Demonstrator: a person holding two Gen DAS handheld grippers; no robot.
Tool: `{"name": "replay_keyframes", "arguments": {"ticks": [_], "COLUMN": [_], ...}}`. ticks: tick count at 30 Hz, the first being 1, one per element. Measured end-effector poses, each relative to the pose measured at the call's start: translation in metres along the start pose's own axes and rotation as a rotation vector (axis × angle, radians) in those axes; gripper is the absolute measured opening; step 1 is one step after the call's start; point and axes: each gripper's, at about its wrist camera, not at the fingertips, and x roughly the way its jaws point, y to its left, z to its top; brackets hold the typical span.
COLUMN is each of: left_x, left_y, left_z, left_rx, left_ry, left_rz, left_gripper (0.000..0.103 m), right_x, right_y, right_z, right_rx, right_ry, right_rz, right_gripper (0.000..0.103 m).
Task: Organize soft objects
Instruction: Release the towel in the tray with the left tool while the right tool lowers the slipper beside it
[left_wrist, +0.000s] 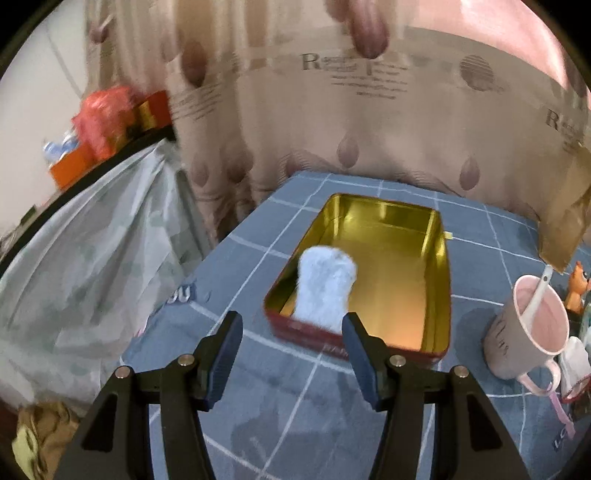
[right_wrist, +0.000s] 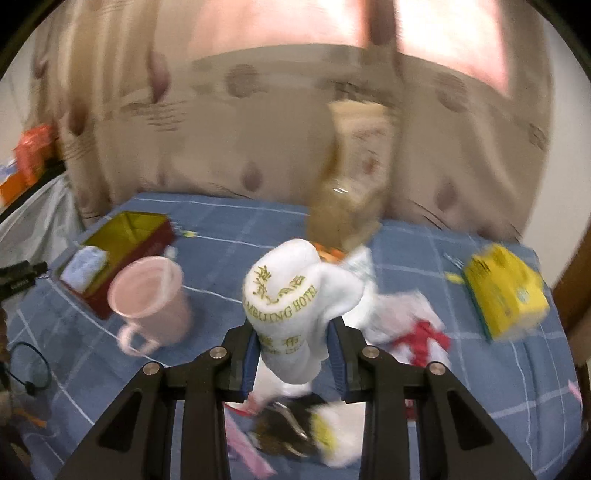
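While the left gripper (left_wrist: 291, 352) hangs spread wide with nothing between its pads, a pale blue fluffy cloth (left_wrist: 325, 286) sits in the near left corner of the gold-lined tin (left_wrist: 437, 280), draped over its near rim. Only the right wrist view shows the right gripper (right_wrist: 293, 356) pinching a rolled white hotel cloth (right_wrist: 291, 295) above the blue checked bedspread (right_wrist: 229, 254), plus a yellow box (right_wrist: 504, 291) toward its right edge. Pink mug (left_wrist: 528, 328) stands just right of the tin.
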Motion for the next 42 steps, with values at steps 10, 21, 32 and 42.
{"name": "replay_keyframes", "arguments": {"ticks": [10, 21, 32, 42], "left_x": [0.003, 0.009, 0.016, 0.019], "left_y": [0.03, 0.052, 0.059, 0.068], "left_z": [-0.009, -0.008, -0.007, -0.007], "left_rx": [-0.091, -0.168, -0.196, -0.223], "left_ry": [0.018, 0.014, 0.035, 0.049], "left_rz": [0.058, 0.102, 0.104, 0.102], "left_gripper": [0.057, 0.057, 0.057, 0.057], "right_x": [0.015, 0.074, 0.144, 0.186], "right_y": [0.102, 0.196, 0.268, 0.293], "right_z": [0.039, 0.063, 0.061, 0.055], "right_rx": [-0.161, -0.256, -0.314, -0.365], "right_ry": [-0.02, 0.047, 0.165, 0.238], "right_rz": [0.2, 0.355, 0.358, 0.317], "right_gripper": [0.03, 0.03, 0.03, 0.032]}}
